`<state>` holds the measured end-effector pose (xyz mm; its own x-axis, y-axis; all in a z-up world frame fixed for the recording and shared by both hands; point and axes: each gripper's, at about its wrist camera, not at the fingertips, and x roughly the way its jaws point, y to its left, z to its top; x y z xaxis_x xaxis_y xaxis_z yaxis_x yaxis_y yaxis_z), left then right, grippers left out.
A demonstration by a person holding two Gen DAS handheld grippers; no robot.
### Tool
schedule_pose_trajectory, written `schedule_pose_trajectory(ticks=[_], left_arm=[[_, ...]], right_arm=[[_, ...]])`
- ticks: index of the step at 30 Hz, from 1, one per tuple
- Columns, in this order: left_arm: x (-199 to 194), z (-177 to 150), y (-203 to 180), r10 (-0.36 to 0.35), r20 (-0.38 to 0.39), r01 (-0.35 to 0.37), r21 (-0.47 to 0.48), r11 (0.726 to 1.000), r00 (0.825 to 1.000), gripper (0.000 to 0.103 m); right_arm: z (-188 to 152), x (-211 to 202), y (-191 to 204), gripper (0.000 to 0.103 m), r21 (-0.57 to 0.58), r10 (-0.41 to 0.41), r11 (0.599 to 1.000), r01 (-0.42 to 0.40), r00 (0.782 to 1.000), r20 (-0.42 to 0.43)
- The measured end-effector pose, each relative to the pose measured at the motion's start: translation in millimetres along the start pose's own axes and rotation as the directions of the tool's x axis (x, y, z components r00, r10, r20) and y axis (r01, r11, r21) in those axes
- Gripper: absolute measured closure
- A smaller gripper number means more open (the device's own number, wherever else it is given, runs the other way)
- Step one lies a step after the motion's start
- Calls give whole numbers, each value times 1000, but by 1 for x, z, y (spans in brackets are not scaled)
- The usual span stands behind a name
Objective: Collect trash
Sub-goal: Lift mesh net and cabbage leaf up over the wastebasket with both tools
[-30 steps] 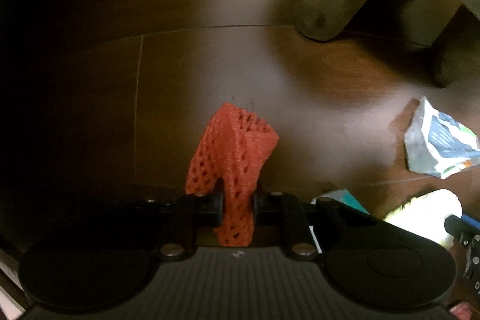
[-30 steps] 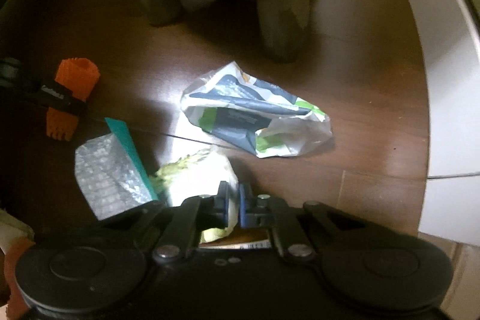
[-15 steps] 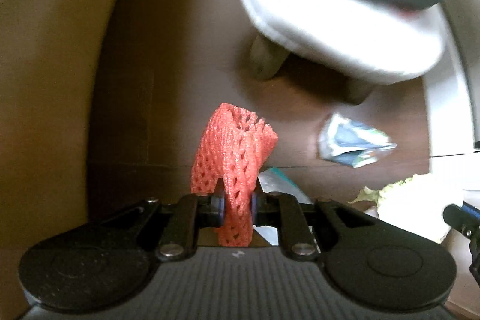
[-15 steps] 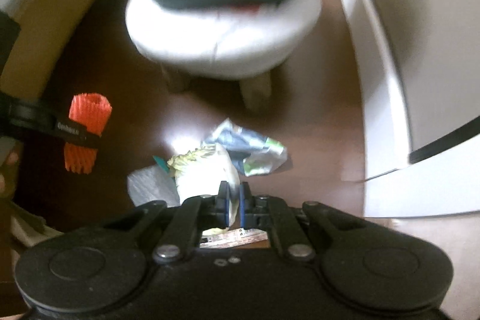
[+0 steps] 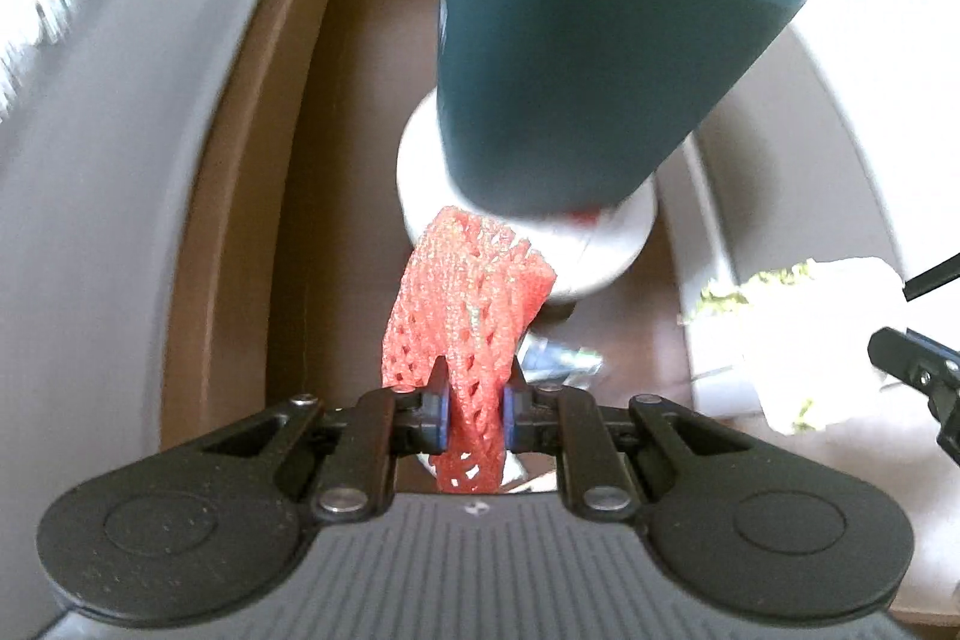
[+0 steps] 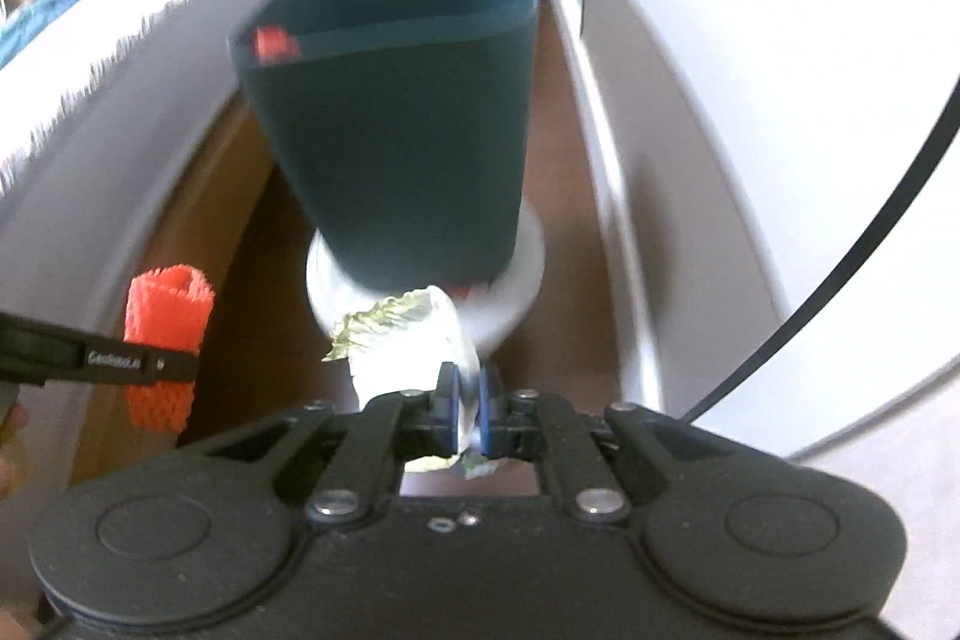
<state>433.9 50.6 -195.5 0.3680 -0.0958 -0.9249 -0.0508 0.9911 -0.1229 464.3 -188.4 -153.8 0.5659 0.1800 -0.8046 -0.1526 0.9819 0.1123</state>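
My left gripper (image 5: 474,409) is shut on an orange-red foam net sleeve (image 5: 474,304), which hangs between its pads high above the floor. In the right wrist view the same net sleeve (image 6: 168,322) shows at the left, clamped by the left gripper's fingers (image 6: 126,361). My right gripper (image 6: 471,415) is shut on a white wrapper with a yellow-green edge (image 6: 402,340); that wrapper (image 5: 810,334) shows at the right of the left wrist view. A tall dark teal bin (image 6: 396,124) stands on a round white stool (image 6: 522,274) just ahead of both grippers, its rim higher than they are.
A crumpled printed packet (image 5: 561,361) lies on the brown wood floor (image 5: 354,160) below. A grey bed edge with a fringed cover (image 6: 120,70) runs along the left. A white cabinet or wall (image 6: 750,100) closes the right side. A fingertip (image 6: 15,421) shows at the far left.
Both grippers have risen well off the floor with their trash held. The stool and teal bin, first seen only as legs, now fill the view ahead.
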Motion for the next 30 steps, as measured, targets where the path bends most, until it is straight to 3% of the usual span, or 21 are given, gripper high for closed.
schedule_pose_trajectory(ticks=[10,14,20,30], left_arm=[[-109,60,-33,-37,201,28,49,998,979,88],[-117,86,-52,-48,257,31,72,997,965,88],[-110,127,-69,-44,298,17,91,996,954,88],[-39,179,-75,-18,242,0,77,997,970,88]], right_arm=[[85,-75,0,98,10,-8,1000,6,974,226],[114,-78,1,98,-4,-23,1000,26,960,280],[150,-56,1,98,-7,-54,998,59,952,303],[171,17,12,98,-73,-80,992,102,962,261]])
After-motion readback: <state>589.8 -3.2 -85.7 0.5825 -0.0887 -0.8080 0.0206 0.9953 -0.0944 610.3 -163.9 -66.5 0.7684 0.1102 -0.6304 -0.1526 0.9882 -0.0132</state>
